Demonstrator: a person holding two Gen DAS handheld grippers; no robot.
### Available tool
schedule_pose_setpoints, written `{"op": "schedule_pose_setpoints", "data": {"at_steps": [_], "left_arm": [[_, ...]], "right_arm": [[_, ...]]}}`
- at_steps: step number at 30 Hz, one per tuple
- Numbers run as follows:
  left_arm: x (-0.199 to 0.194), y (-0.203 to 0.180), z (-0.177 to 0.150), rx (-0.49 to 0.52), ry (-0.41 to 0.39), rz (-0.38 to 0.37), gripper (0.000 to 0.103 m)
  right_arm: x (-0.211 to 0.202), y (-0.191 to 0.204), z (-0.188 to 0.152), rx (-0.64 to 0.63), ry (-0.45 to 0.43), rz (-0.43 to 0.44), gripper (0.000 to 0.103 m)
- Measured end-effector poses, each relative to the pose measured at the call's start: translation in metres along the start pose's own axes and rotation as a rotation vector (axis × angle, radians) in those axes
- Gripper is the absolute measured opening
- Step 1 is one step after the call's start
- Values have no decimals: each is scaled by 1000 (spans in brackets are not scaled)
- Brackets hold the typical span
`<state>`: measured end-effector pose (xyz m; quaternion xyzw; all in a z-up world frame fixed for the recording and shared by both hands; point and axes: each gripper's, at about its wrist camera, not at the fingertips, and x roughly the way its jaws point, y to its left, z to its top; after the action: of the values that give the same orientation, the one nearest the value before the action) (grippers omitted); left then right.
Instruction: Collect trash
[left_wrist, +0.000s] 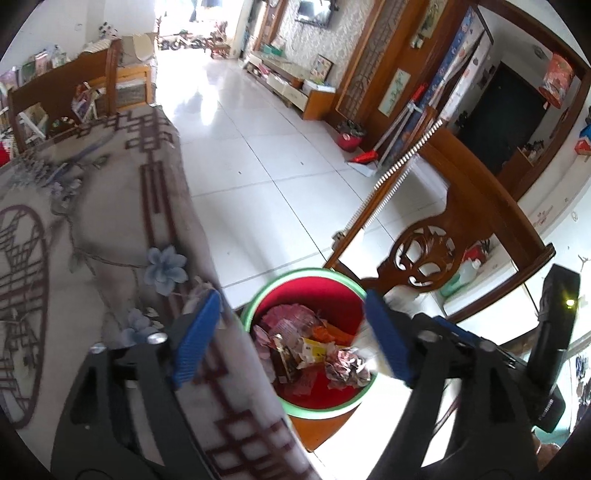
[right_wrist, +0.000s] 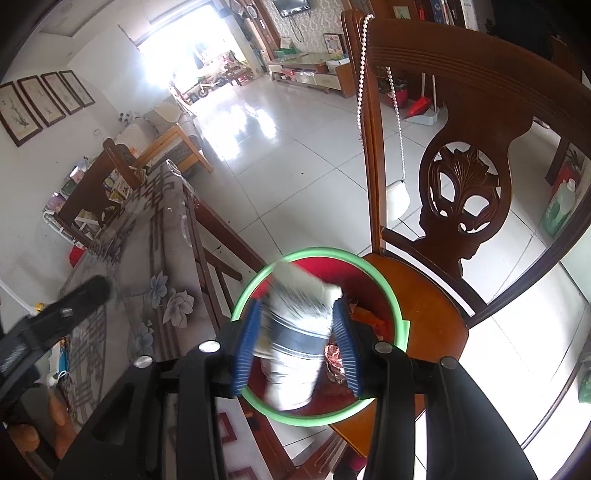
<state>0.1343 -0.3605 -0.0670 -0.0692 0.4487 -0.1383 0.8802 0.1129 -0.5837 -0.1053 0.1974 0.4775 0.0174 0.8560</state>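
the left gripper (left_wrist: 291, 336) hangs over the bin (left_wrist: 258, 299), its jaws spread wide with nothing between them. the bin, red inside with a green rim, stands on a chair (left_wrist: 476, 206) seat beside the cloth-covered bench (left_wrist: 92, 221) and holds crumpled wrappers (left_wrist: 343, 365). the right gripper (right_wrist: 297, 345) is above the bin too; a blurred white paper cup (right_wrist: 295, 347) sits between its parted jaws, and i cannot tell if the pads still press it.

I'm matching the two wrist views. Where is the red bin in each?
Left wrist: the red bin sits bottom centre, between the open blue fingers, trash inside.
Right wrist: bin bottom centre, under a blurred white cup between the fingers.
Shared landmark: the carved chair back.
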Motion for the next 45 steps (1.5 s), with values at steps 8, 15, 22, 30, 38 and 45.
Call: {"op": "schedule_pose_setpoints", "data": {"at_steps": [8, 15, 22, 30, 38, 45], "left_arm": [[-41, 49, 1, -57, -84, 26, 89], [-86, 103, -4, -70, -205, 100, 98], [-141, 165, -20, -106, -323, 79, 98], [-202, 203, -35, -11, -457, 175, 98], [-233, 225, -53, 38, -514, 194, 98], [-243, 235, -59, 36, -503, 186, 98]], "right_arm": [[-4, 35, -9, -9, -50, 0, 60], [-22, 104, -31, -66, -161, 0, 77], [-43, 179, -63, -114, -329, -39, 96], [-63, 245, -105, -131, -485, -14, 96], [-64, 278, -129, -116, -467, 1, 96], [-71, 292, -143, -110, -461, -9, 96]]}}
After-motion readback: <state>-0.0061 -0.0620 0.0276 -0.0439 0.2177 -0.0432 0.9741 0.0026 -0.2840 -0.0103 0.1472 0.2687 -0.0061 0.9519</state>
